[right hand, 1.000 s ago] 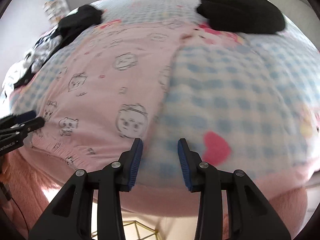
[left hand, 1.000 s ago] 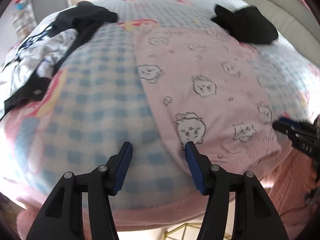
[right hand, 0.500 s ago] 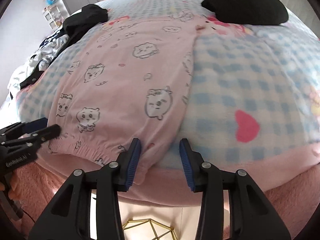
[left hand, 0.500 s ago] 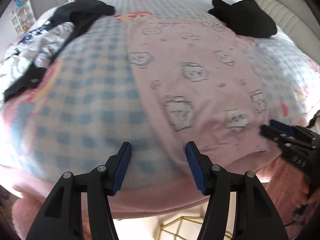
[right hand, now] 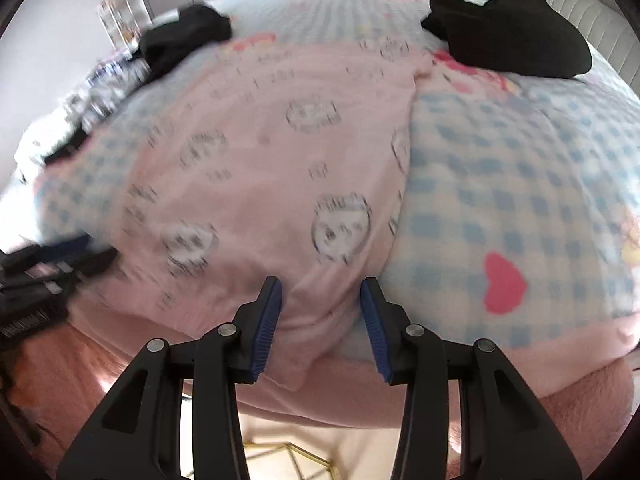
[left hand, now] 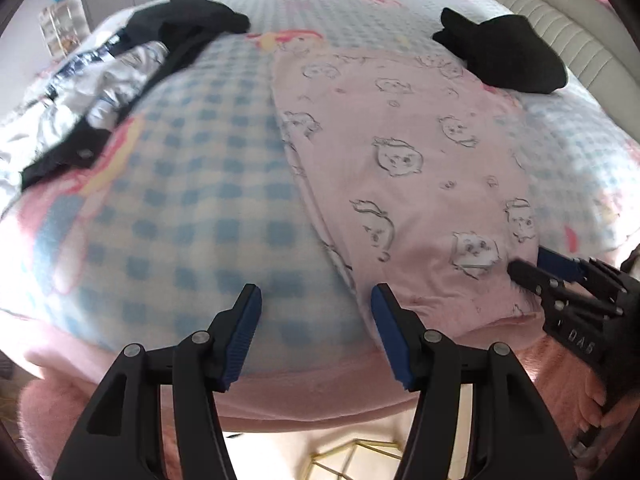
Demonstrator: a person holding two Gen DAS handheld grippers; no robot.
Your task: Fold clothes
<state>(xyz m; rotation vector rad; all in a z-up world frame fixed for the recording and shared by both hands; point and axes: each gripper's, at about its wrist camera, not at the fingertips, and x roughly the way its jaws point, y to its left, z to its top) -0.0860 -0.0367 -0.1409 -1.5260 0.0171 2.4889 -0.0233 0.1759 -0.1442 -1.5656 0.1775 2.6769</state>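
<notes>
Where pink garment (left hand: 420, 184) lies, blue-checked blanket (left hand: 192, 200) over bed, cream headboard (left hand: 560, 12) beyond.

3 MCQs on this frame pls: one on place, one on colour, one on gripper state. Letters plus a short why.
1. Where is the folded black garment?
A. far right of the bed, near the headboard
B. in the left gripper
C. on the floor

2. What colour is the garment with cartoon faces?
A. green
B. pink
C. black

3. How does the right gripper stand?
A. shut on a black sock
B. out of view
C. open, pink hem between the pads

Key: 1 A, it lies on the checked blanket by the padded headboard. 2 B, pale pink with outlined faces. 3 C, the jaws have just been opening and a gap shows each side of the cloth.
</notes>
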